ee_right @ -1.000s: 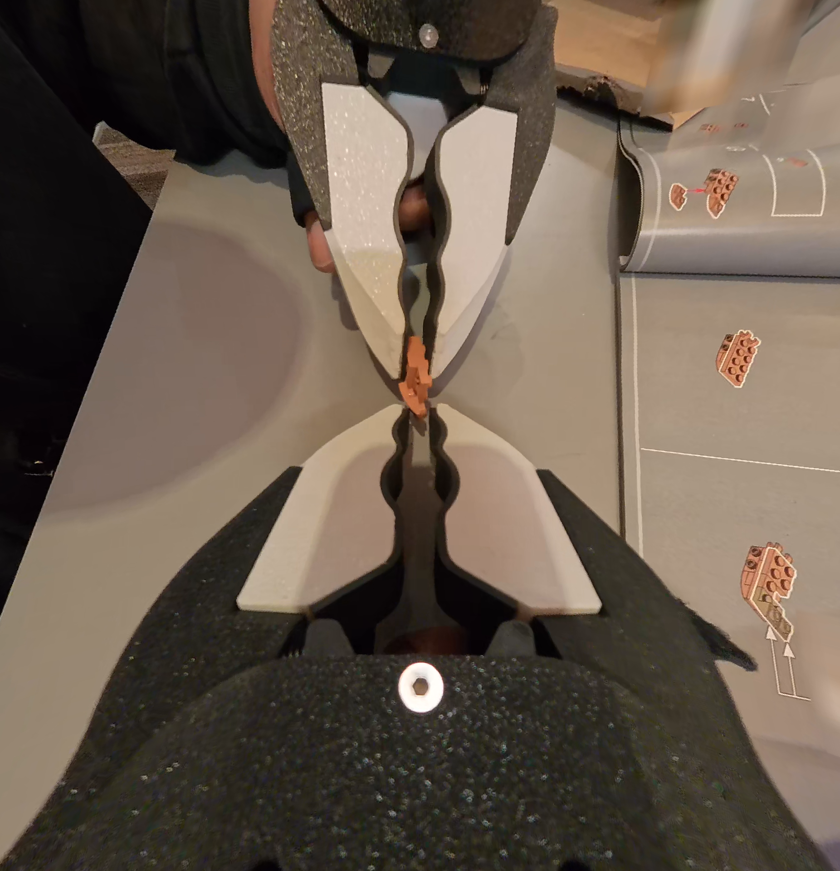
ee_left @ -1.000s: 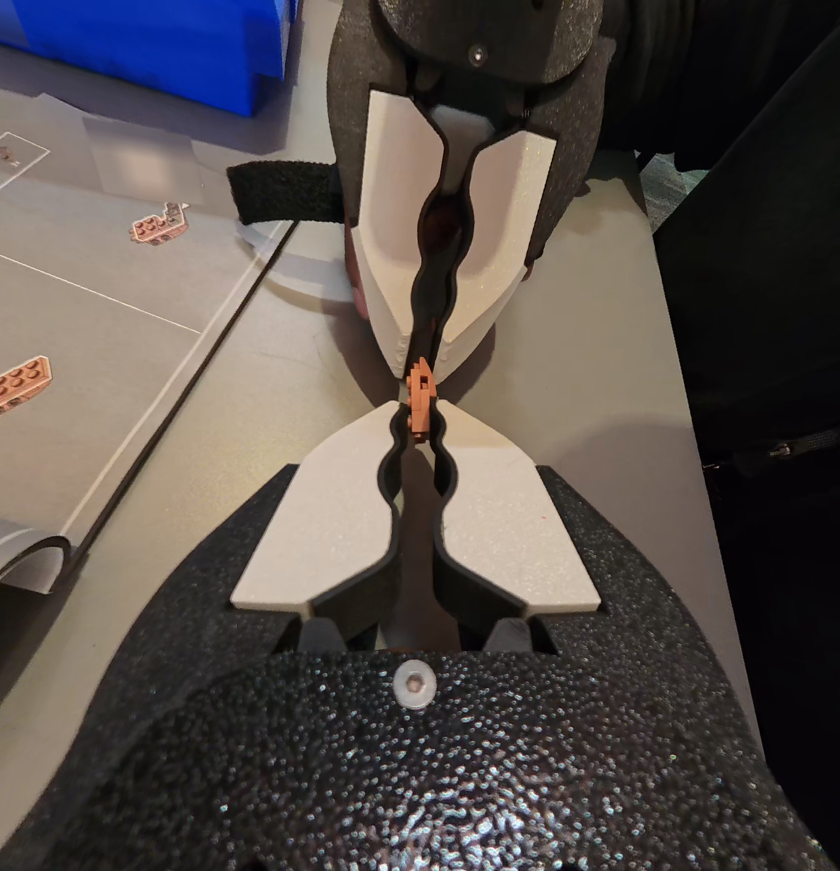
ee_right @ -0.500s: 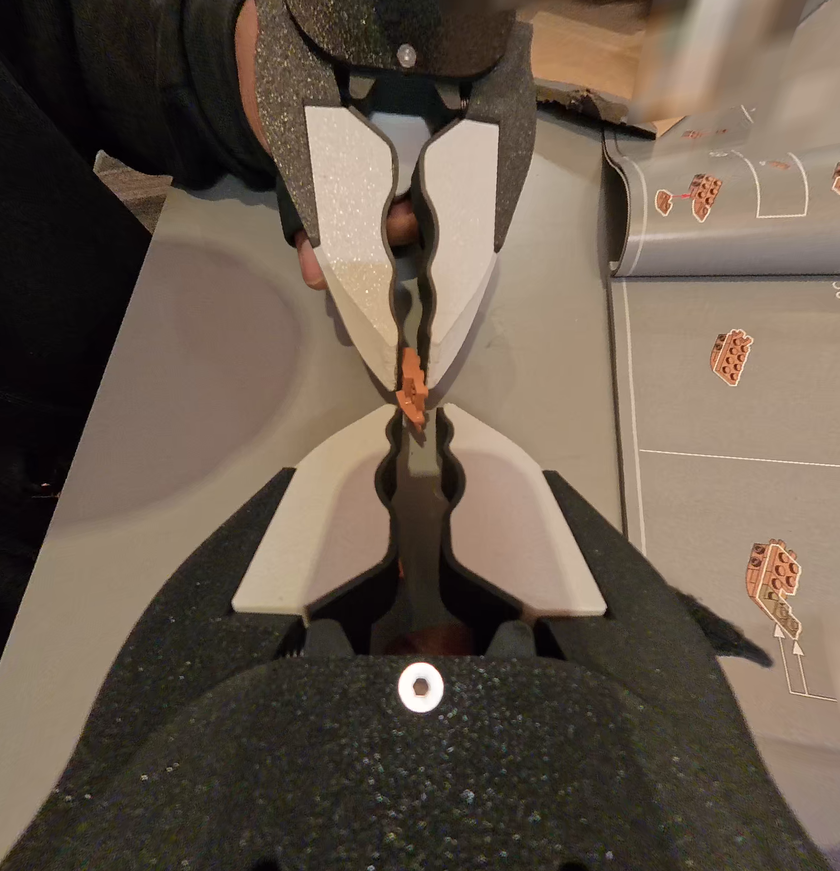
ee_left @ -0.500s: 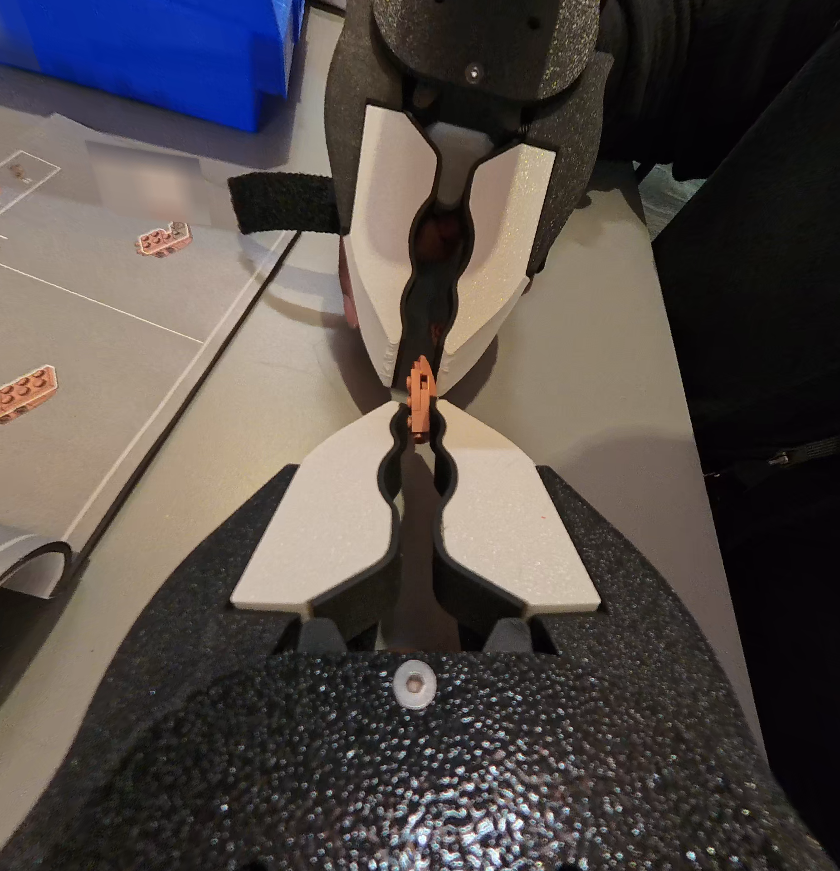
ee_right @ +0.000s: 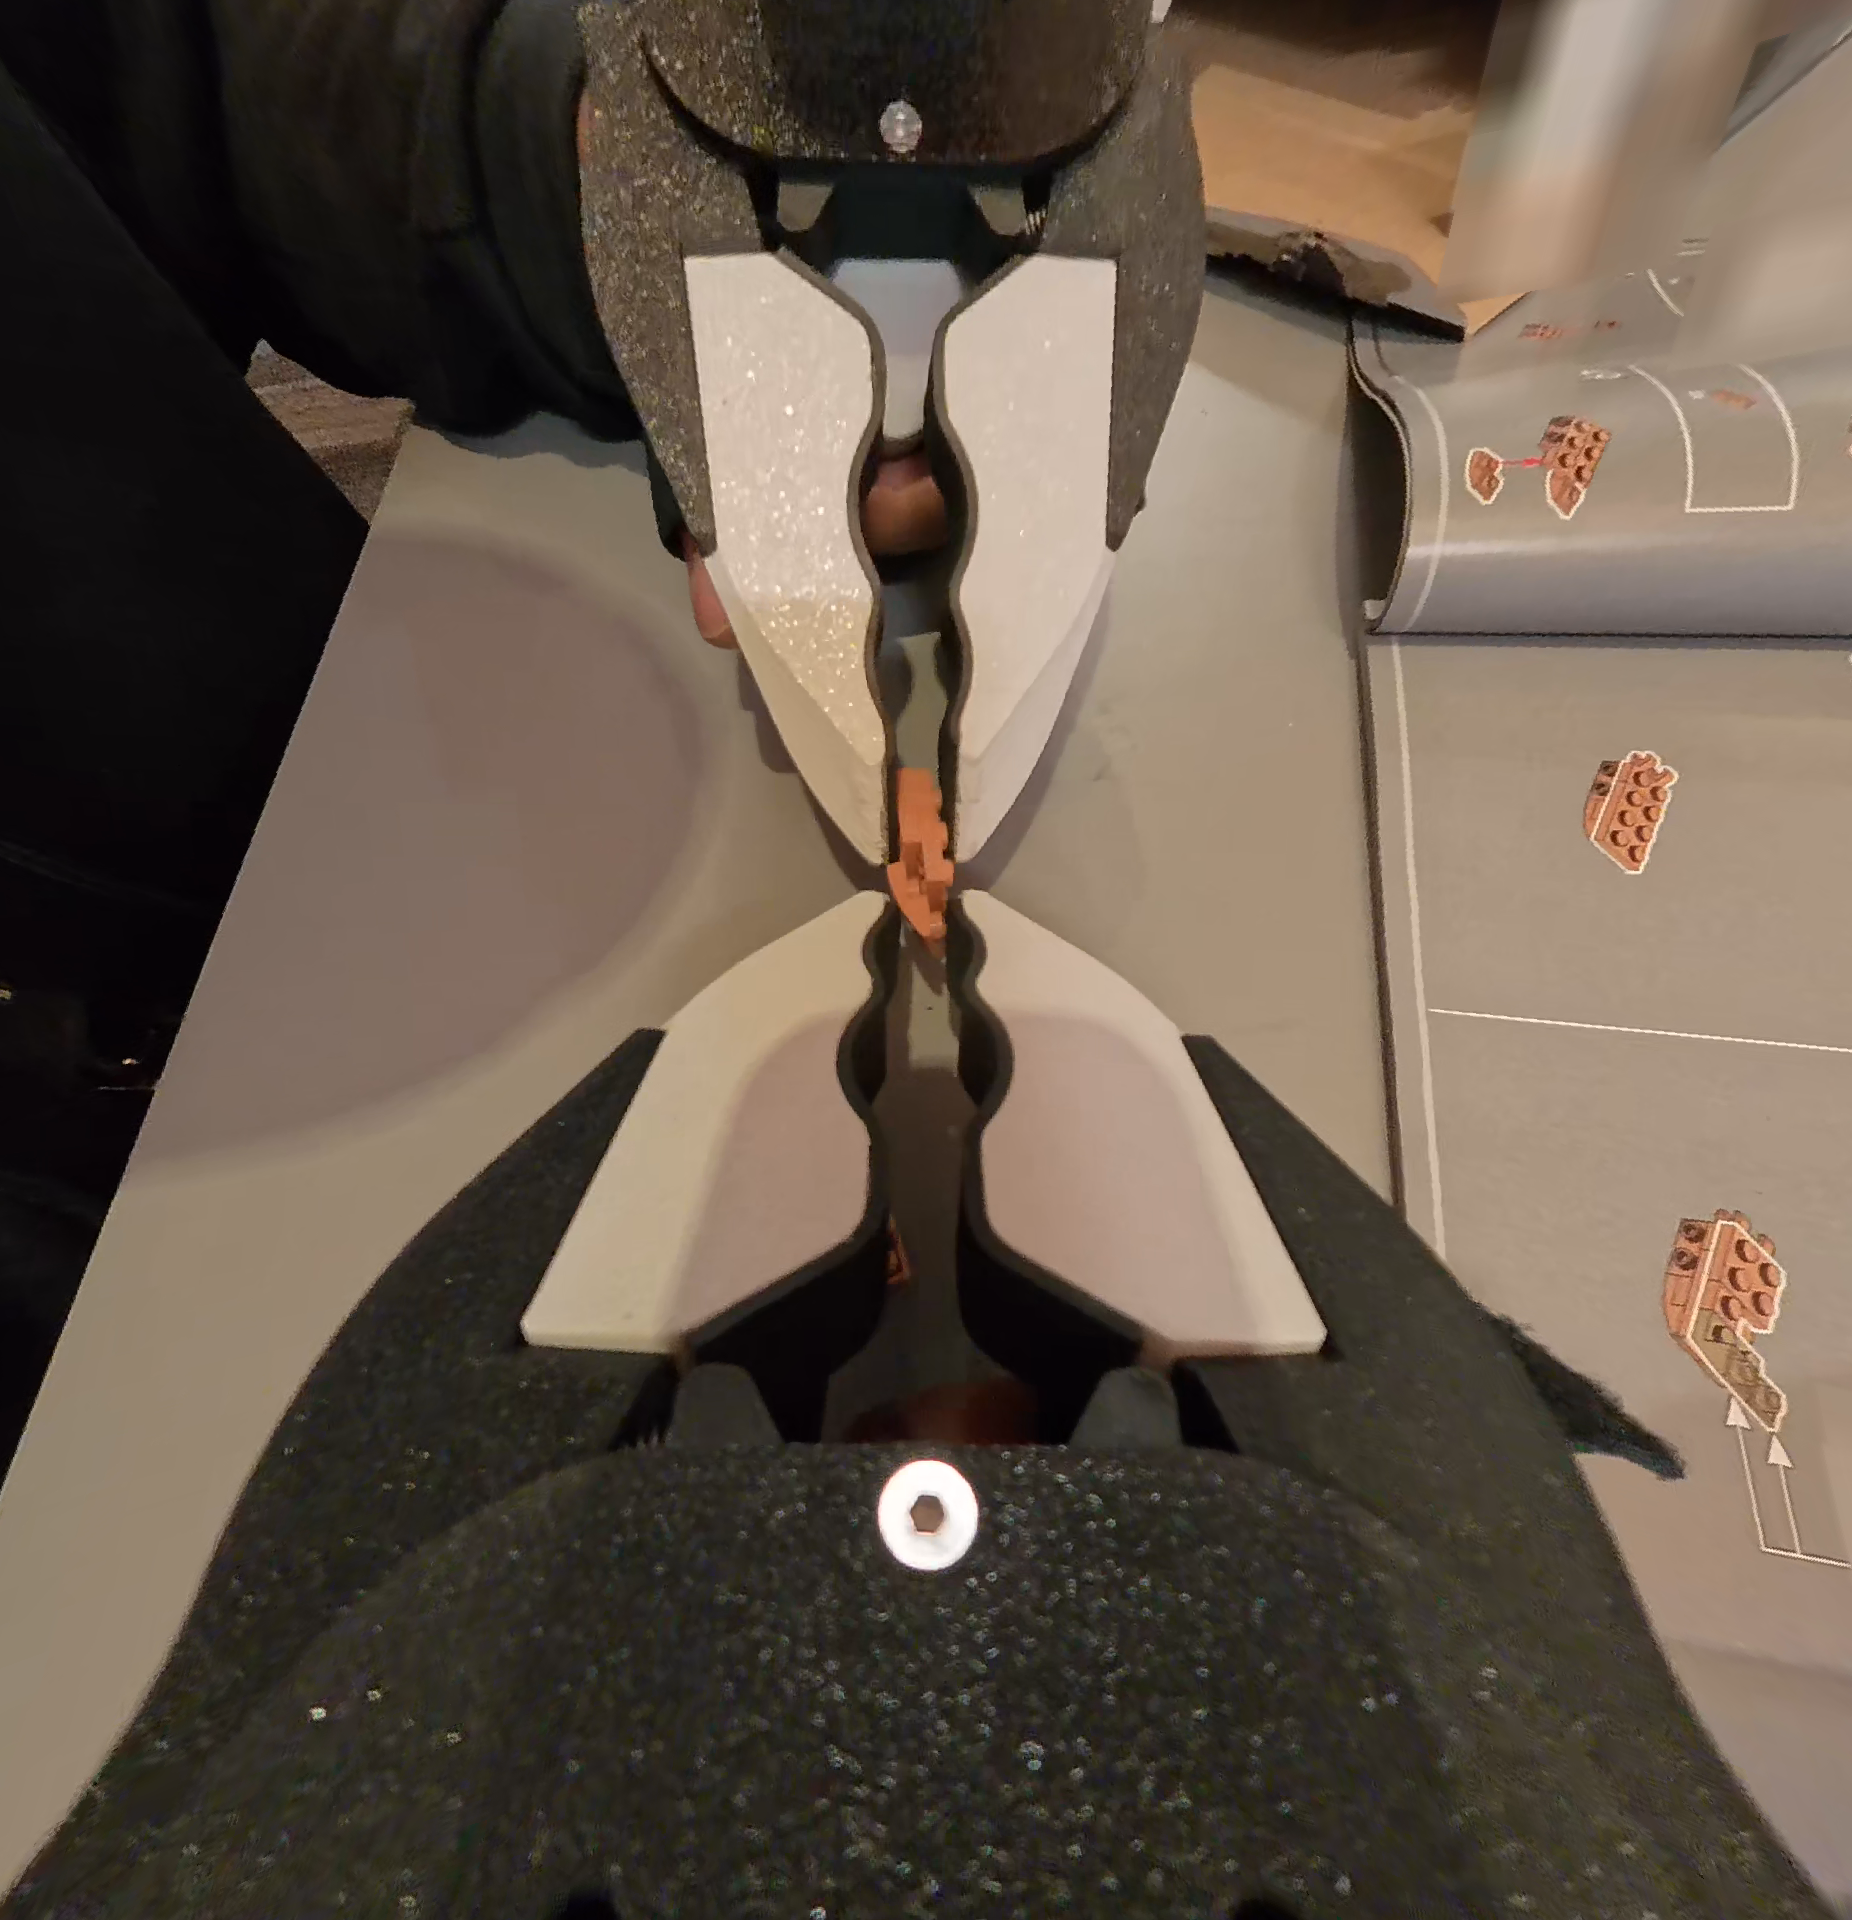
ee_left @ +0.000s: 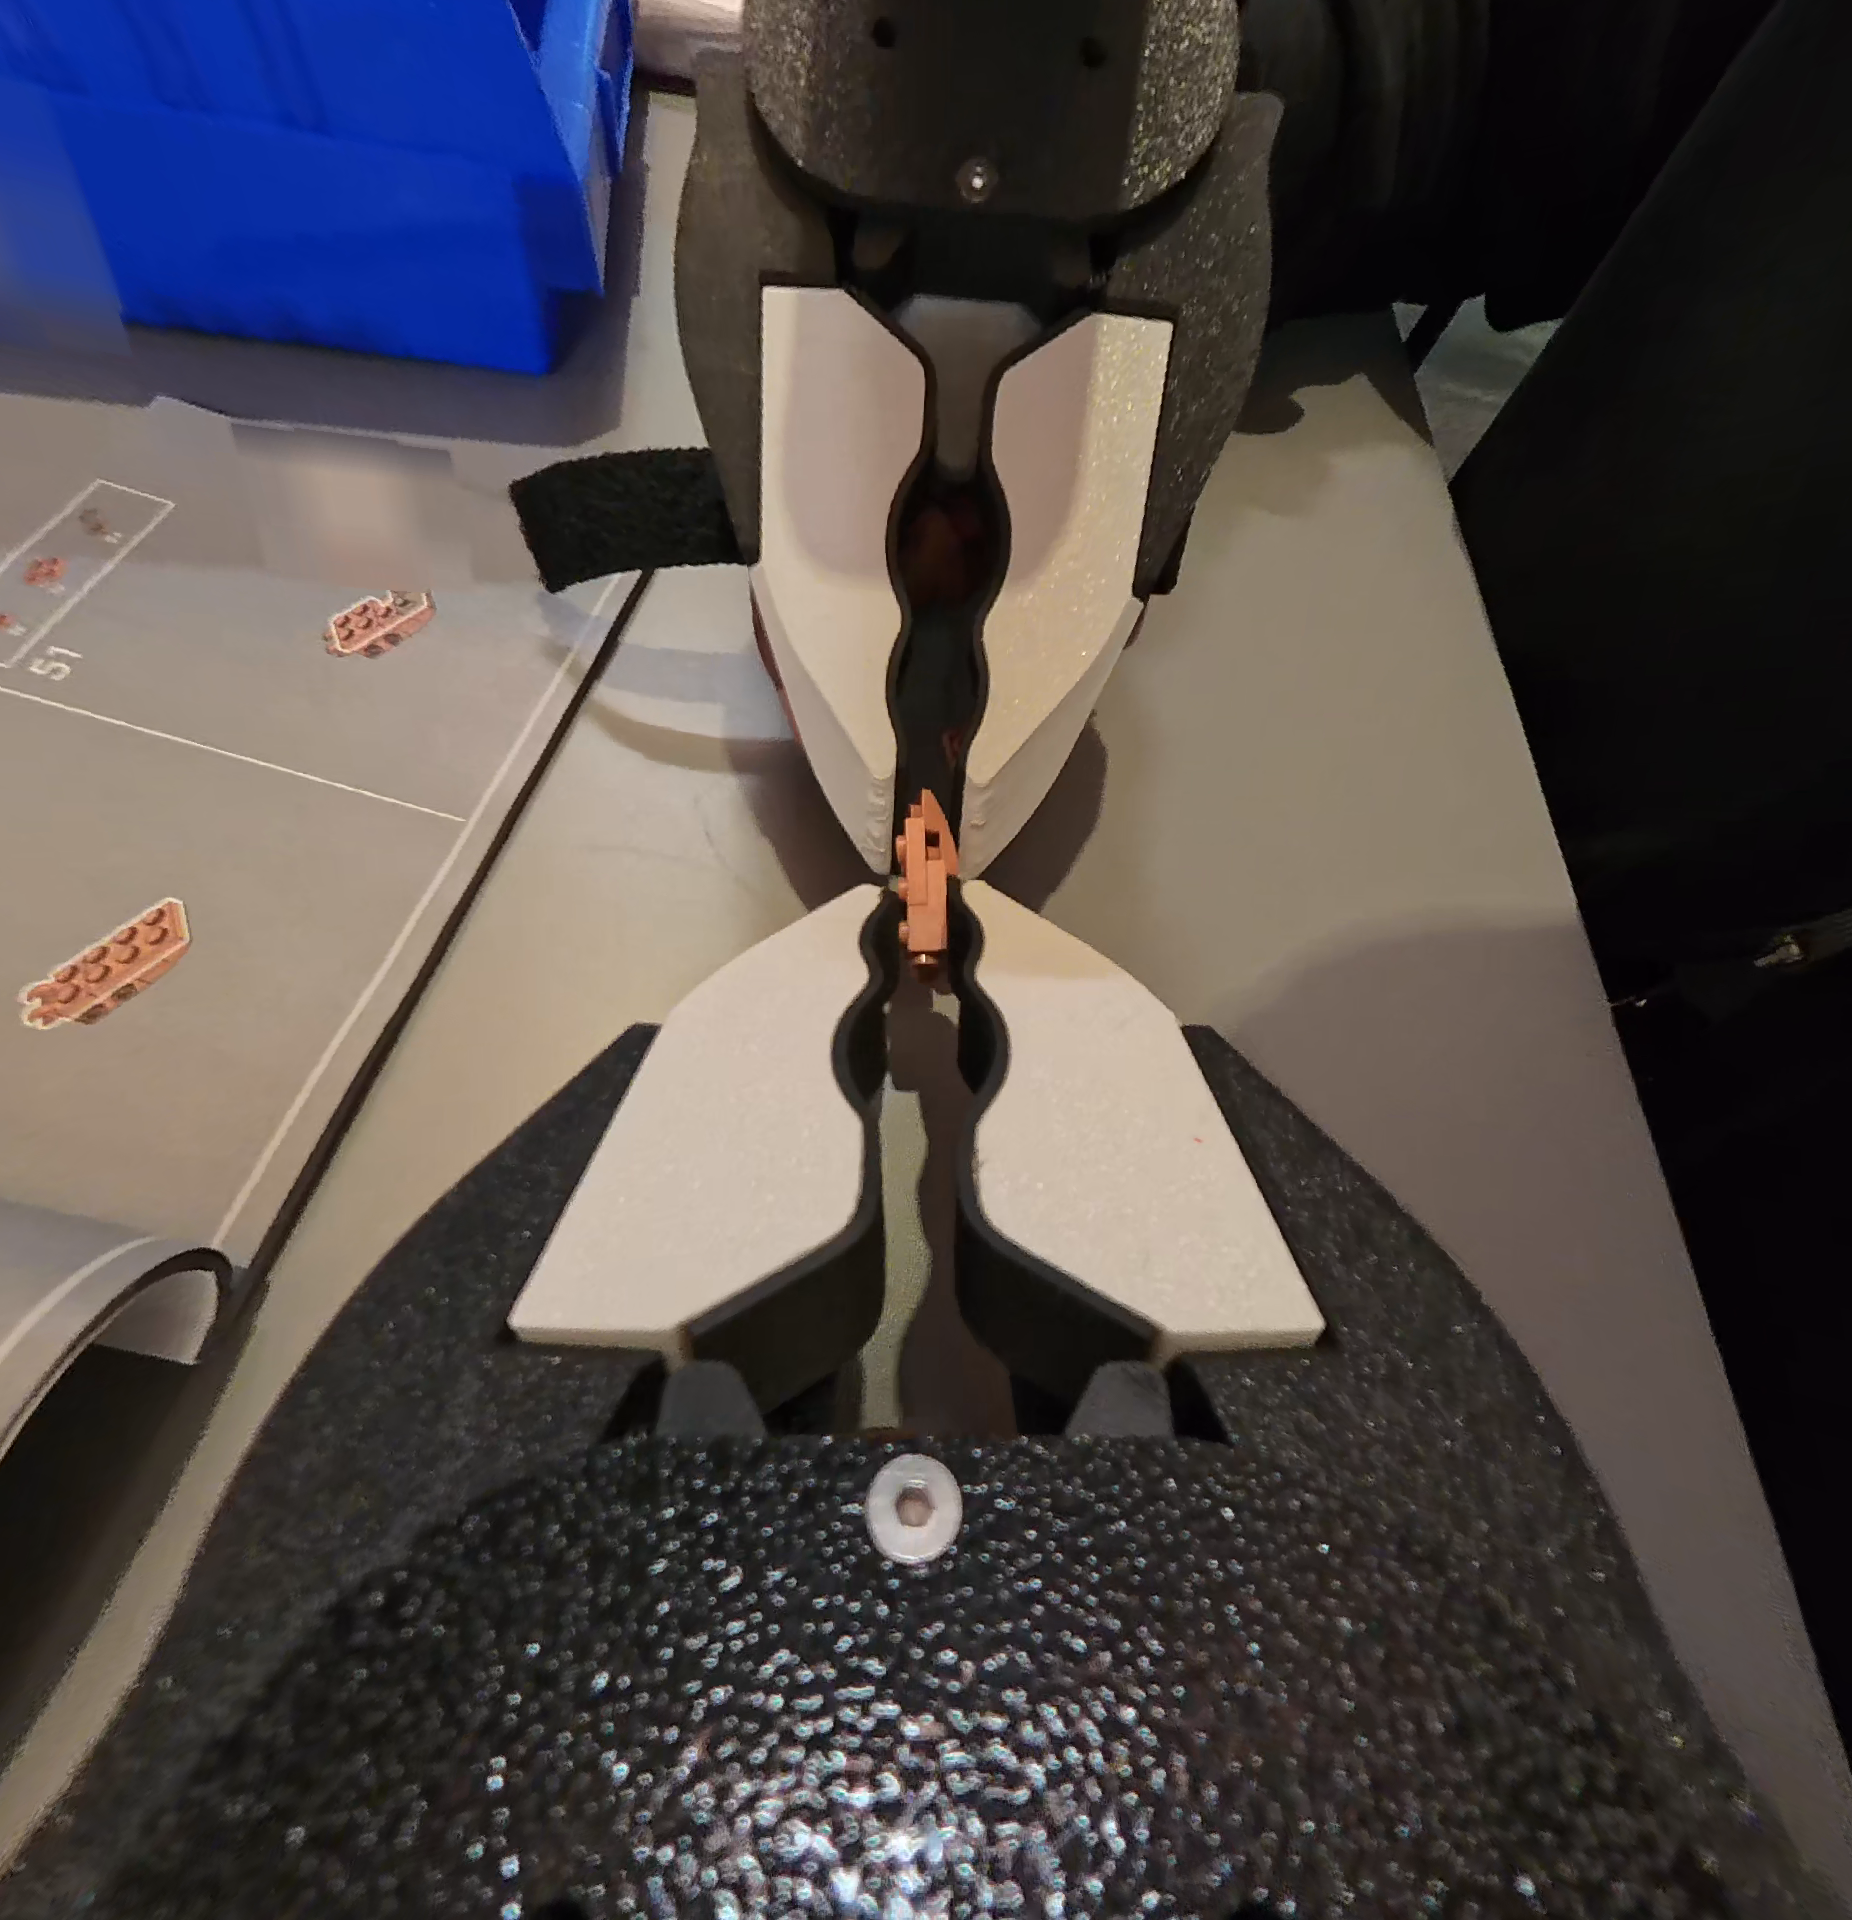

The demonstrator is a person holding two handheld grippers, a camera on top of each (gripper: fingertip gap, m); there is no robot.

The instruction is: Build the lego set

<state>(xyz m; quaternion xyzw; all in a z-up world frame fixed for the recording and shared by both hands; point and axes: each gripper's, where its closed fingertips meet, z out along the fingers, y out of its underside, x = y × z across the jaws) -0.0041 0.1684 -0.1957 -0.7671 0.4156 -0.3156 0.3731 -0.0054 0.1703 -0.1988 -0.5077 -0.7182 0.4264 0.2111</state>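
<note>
Orange brick piece (ee_left: 927, 883) pinched between both nearly closed claws — left claw (ee_left: 924, 914); right claw (ee_right: 920, 914)

Both claws have coarse, speckled black shells, matt white plastic fingers (ee_left: 756, 1143) with smooth black lining, and a shiny metal screw (ee_left: 909, 1504). The small brick piece (ee_left: 927, 883) pinched between them is smooth orange-brown plastic. The table (ee_left: 1265, 831) is smooth matt grey. Along its left edge lies a satin grey paper booklet (ee_left: 226, 831); at the far-left corner stands a glossy blue plastic bin (ee_left: 309, 156).
</note>
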